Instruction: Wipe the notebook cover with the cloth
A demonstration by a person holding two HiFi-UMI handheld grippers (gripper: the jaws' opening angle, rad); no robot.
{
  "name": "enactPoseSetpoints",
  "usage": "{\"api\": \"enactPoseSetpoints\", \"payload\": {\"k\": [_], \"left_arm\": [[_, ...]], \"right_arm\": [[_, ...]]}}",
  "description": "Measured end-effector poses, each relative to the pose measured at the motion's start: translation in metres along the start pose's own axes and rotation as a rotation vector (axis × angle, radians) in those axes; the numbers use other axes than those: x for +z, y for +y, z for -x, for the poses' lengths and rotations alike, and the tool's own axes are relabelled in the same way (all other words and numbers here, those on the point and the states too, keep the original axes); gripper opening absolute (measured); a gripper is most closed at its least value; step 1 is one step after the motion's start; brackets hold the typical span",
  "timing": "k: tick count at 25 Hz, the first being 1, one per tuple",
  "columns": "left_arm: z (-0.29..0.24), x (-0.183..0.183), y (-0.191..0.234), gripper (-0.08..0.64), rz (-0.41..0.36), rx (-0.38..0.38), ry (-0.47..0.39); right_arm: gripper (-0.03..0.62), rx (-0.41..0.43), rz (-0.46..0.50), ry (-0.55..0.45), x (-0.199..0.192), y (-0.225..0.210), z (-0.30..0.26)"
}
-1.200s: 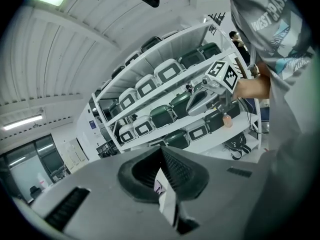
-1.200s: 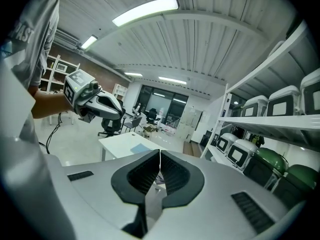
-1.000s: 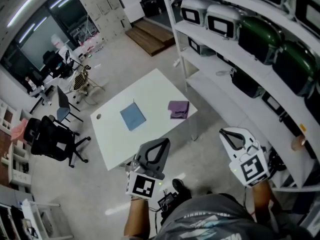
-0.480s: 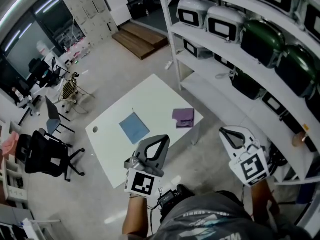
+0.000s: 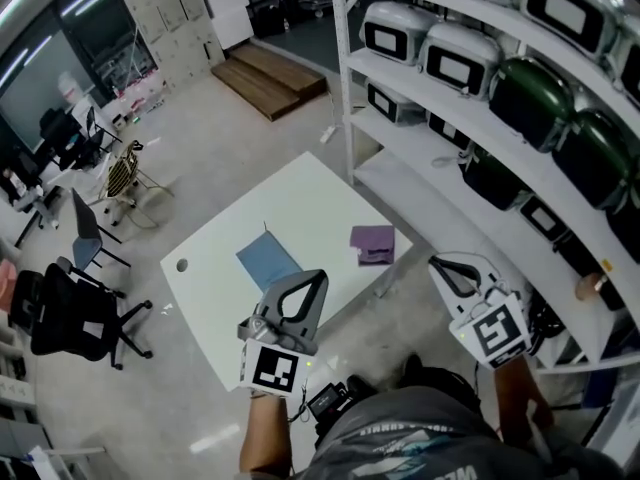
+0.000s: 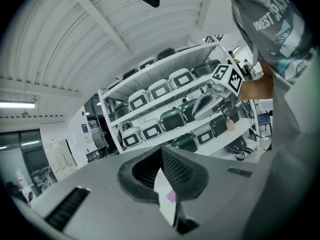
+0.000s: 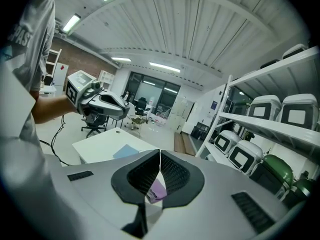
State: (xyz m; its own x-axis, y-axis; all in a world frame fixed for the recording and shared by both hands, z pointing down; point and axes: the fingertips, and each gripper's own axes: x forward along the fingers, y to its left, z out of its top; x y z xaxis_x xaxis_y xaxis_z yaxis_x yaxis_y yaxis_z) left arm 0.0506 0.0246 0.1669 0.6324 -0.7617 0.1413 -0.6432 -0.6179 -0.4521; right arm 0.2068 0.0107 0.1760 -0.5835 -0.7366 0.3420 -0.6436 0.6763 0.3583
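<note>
Head view: a blue notebook (image 5: 268,261) and a purple cloth (image 5: 373,244) are seen lying apart on the white table (image 5: 210,298) at frame centre, with the left gripper (image 5: 312,280) and right gripper (image 5: 437,264) held lower in the frame, touching neither. Left gripper view: the fingers (image 6: 180,172) are seen clenched, with nothing between them. Right gripper view: the fingers (image 7: 173,172) are likewise clenched and empty.

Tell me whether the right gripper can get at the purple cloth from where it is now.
Probably not yet. The right gripper hangs short of the table, jaws shut, with a gap between it and the purple cloth. Nothing blocks the way, so a step closer should do.
</note>
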Motion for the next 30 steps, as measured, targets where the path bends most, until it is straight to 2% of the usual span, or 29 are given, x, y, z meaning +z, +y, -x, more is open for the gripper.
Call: {"api": "enactPoseSetpoints", "payload": {"k": [6, 16, 30], "left_arm": [[0.002, -0.024, 0.014, 0.003, 0.033, 0.035, 0.054], [-0.002, -0.042, 0.052, 0.003, 0.056, 0.165, 0.155], [-0.075, -0.077, 0.067, 0.003, 0.101, 0.263, 0.310]], "right_arm": [[0.031, 0.052, 0.012, -0.004, 0.003, -0.004, -0.035], [0.031, 0.196, 0.039, -0.042, 0.006, -0.020, -0.103], [0.032, 0.405, 0.068, -0.035, -0.049, -0.065, -0.203]]}}
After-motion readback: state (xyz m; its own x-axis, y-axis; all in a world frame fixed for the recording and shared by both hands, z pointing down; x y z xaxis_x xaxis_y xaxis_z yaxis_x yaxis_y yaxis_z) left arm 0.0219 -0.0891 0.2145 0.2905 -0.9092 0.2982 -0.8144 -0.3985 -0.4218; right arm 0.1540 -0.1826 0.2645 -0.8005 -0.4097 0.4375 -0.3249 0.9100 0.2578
